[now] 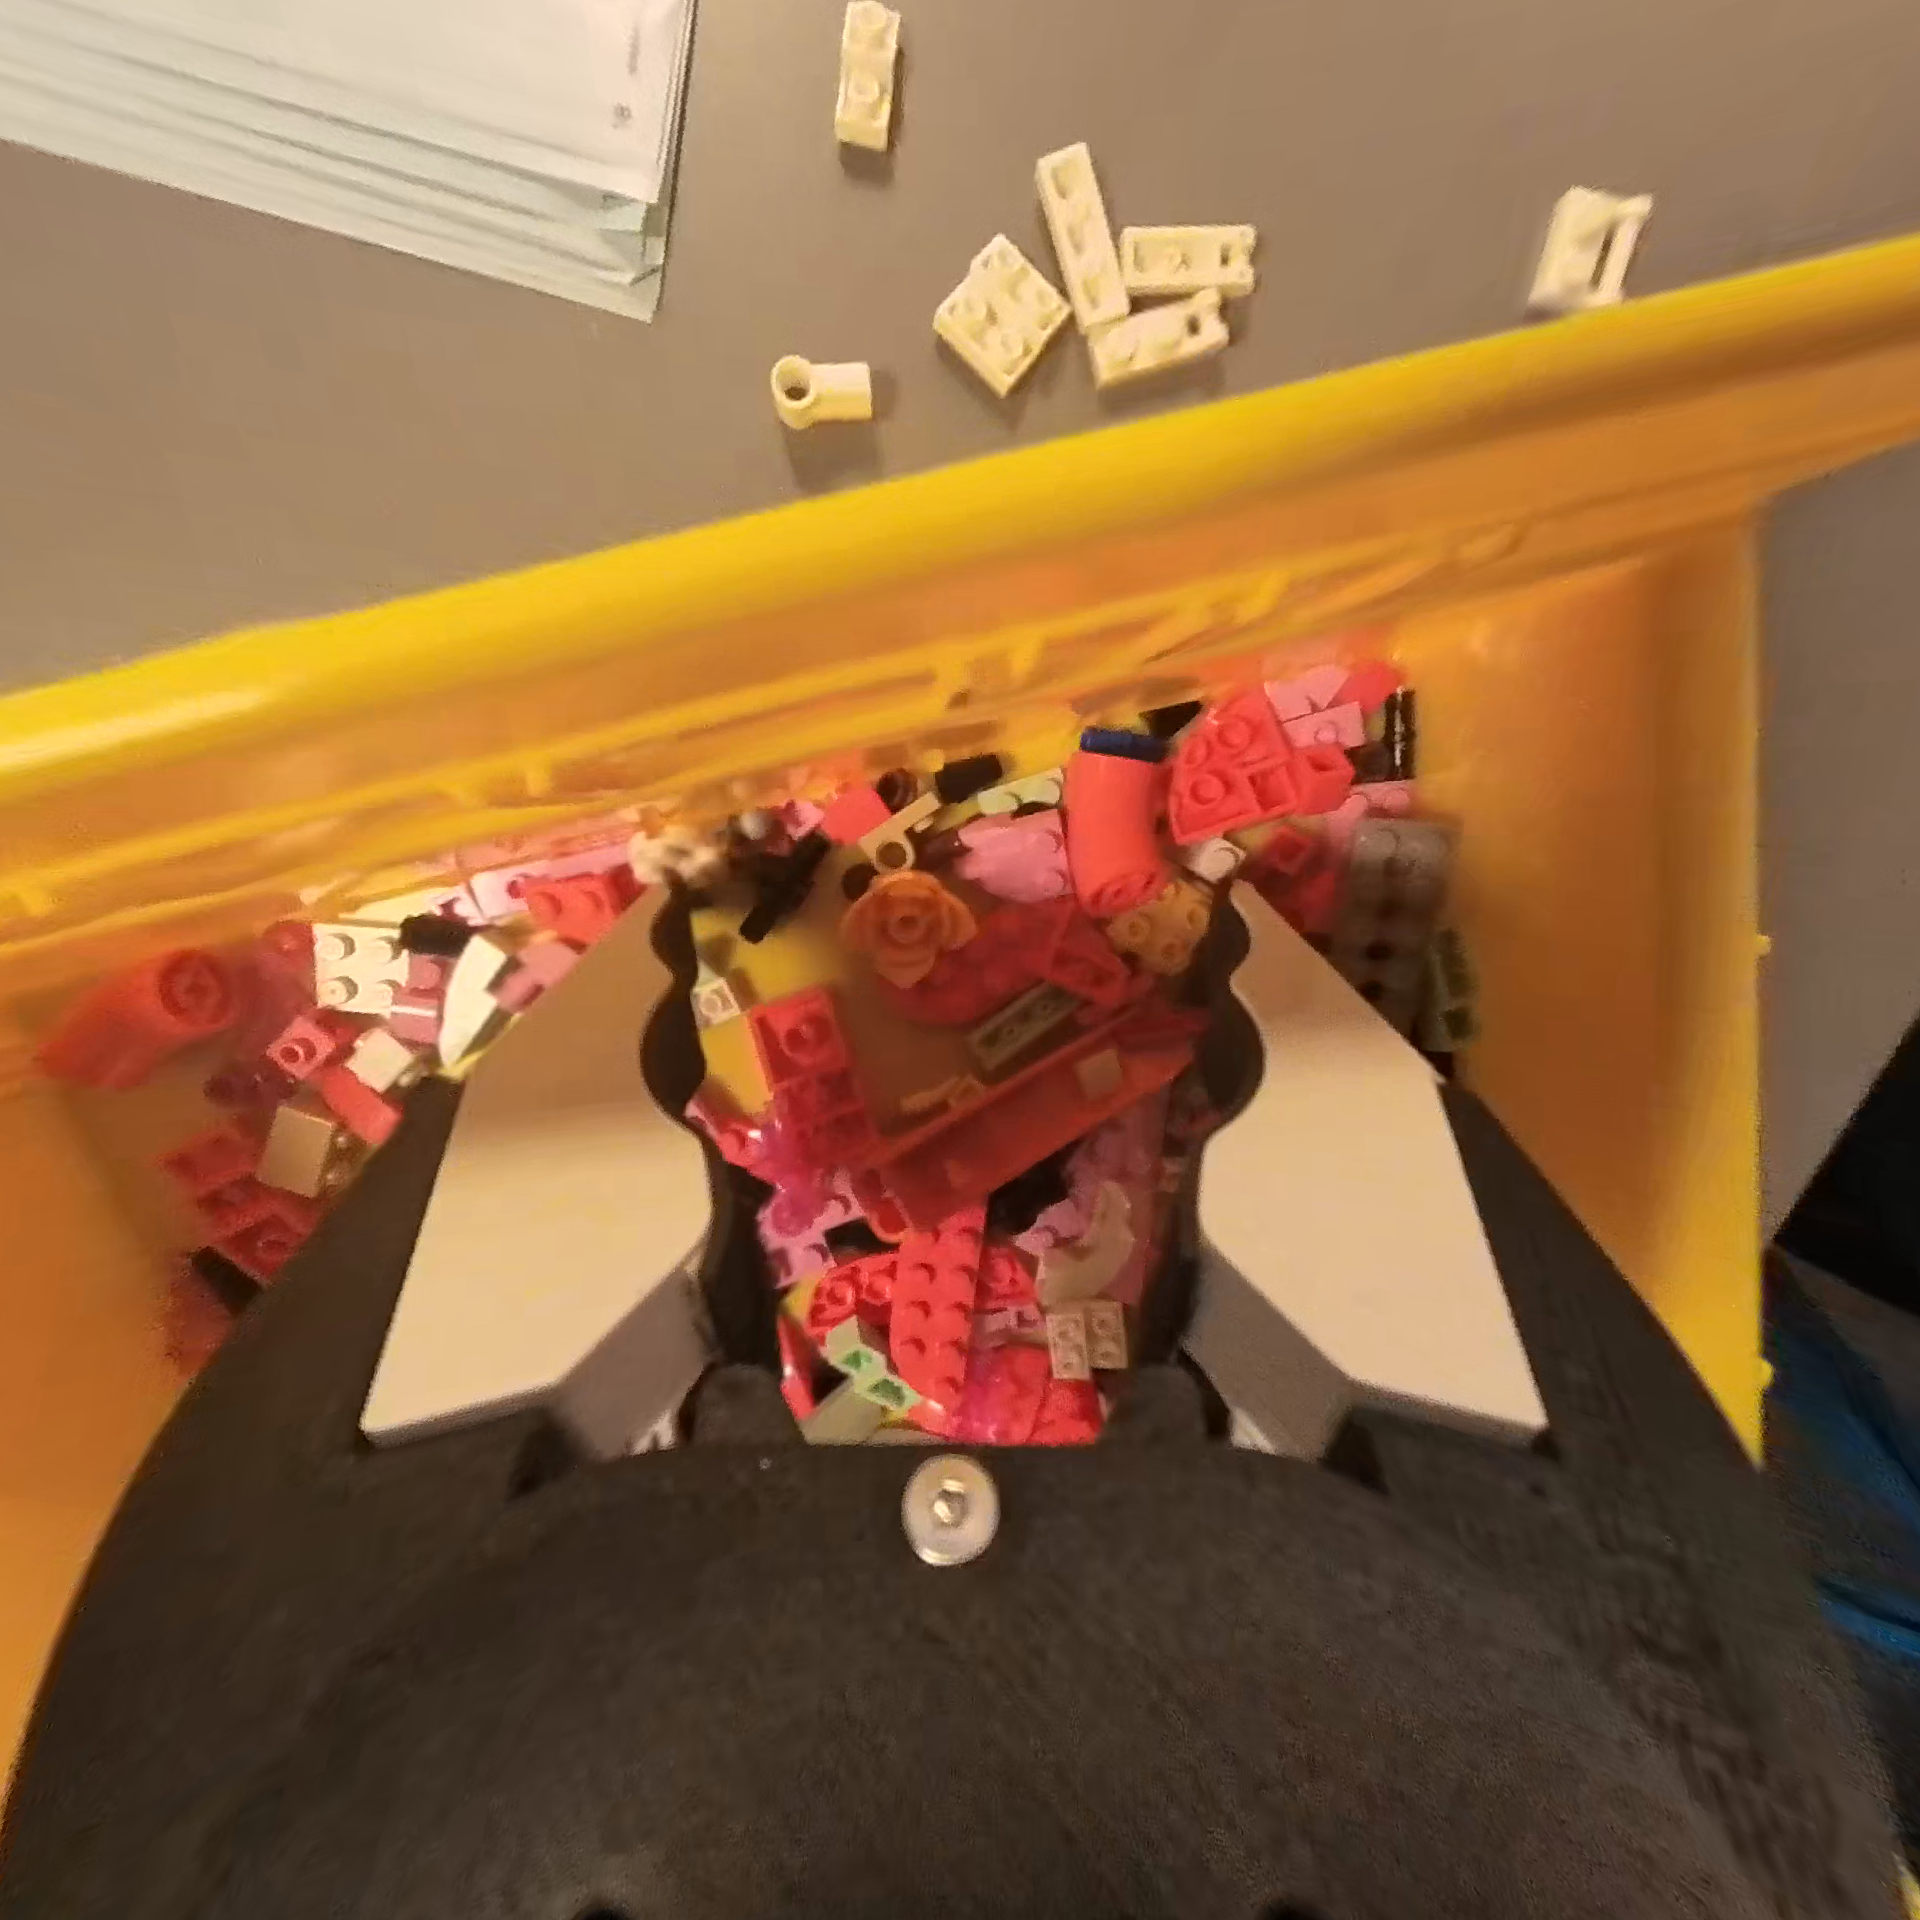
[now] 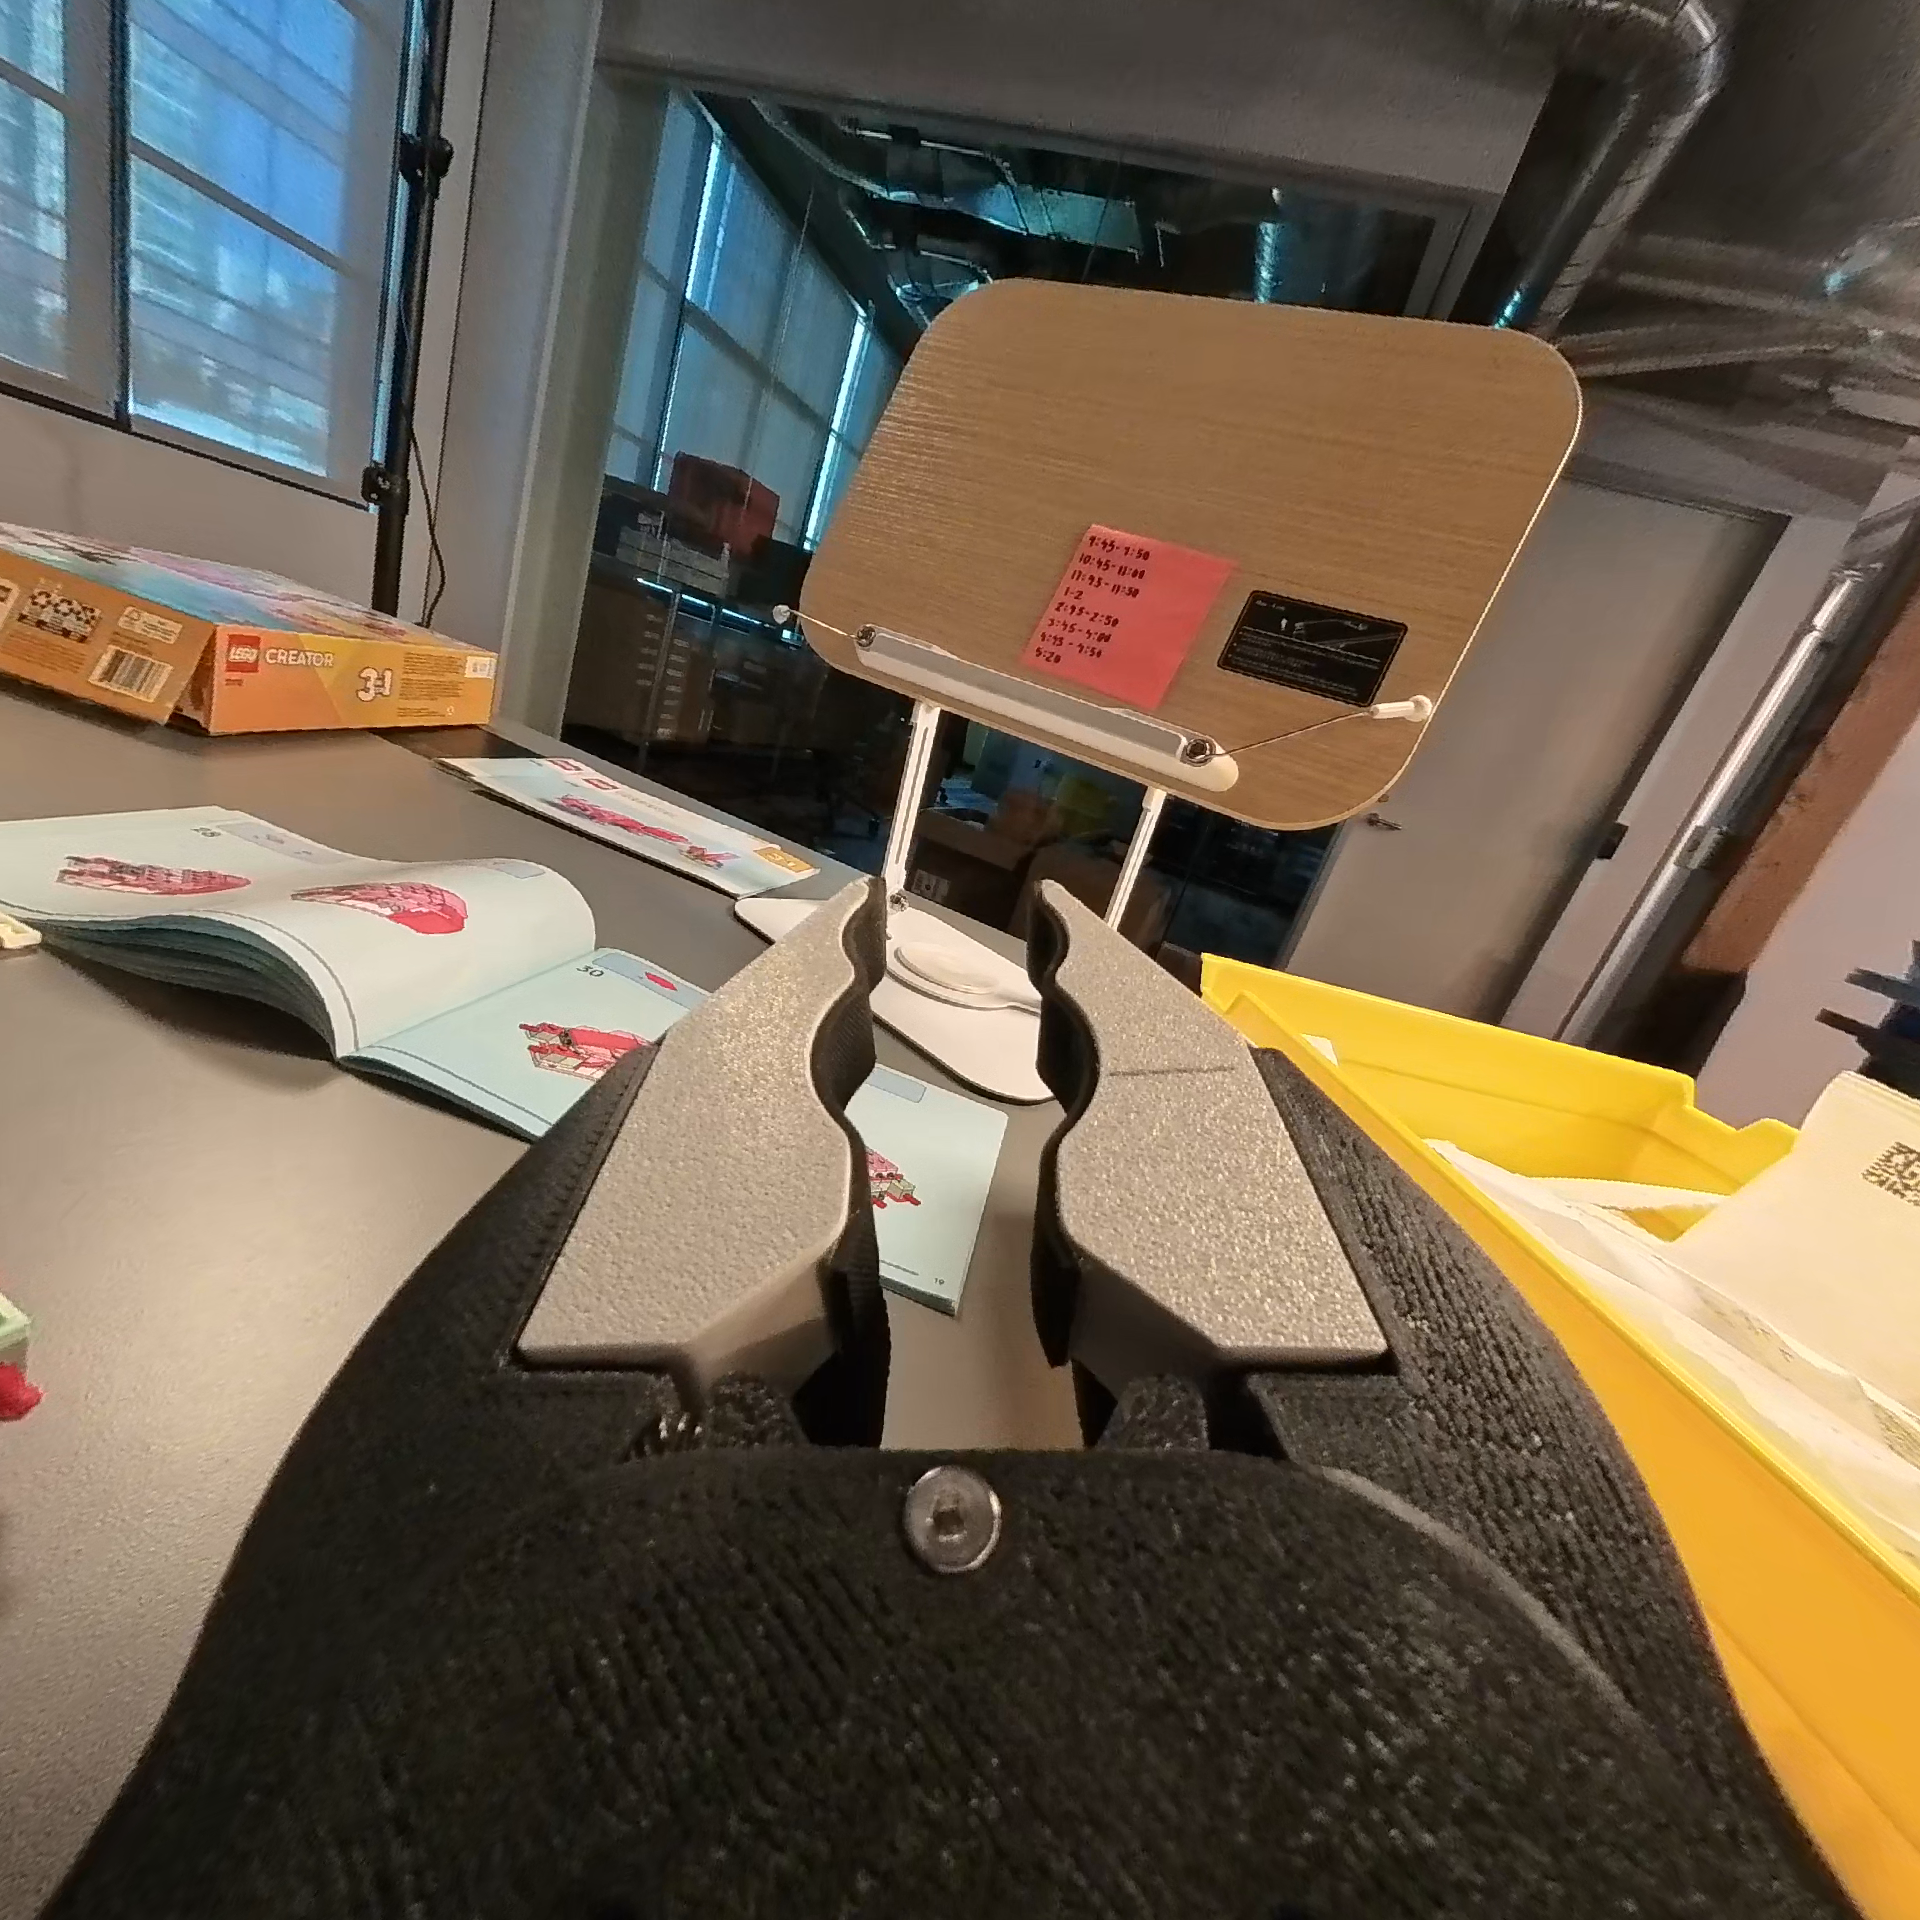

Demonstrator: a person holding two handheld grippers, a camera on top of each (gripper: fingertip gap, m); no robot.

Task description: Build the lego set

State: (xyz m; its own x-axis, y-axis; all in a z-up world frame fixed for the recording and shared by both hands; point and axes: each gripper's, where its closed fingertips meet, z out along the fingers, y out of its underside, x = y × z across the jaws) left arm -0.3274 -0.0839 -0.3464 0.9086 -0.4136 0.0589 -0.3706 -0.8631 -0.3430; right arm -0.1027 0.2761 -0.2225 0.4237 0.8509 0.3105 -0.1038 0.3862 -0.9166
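Observation:
My left gripper (image 1: 951, 920) is wide open and reaches down into a yellow bin (image 1: 935, 623) over a pile of small red, pink and white bricks (image 1: 935, 1091). An orange rose-shaped piece (image 1: 909, 925) lies between the fingertips, and neither pad touches it. A red curved brick (image 1: 1117, 831) lies just beyond the right fingertip. My right gripper (image 2: 958, 904) hovers above the grey table (image 2: 208, 1195) with its jaws partly apart and nothing between them. It points at the white base (image 2: 956, 997) of a wooden book stand (image 2: 1195, 499).
Several cream bricks (image 1: 1091, 281) lie on the grey table (image 1: 312, 468) beyond the bin, beside a booklet (image 1: 364, 114). An open instruction booklet (image 2: 364, 956), a second booklet (image 2: 644, 821) and an orange box (image 2: 239, 655) lie left of my right gripper. A yellow bin (image 2: 1558, 1143) stands at its right. Across from one pair of fingers to the other is roughly 45 cm.

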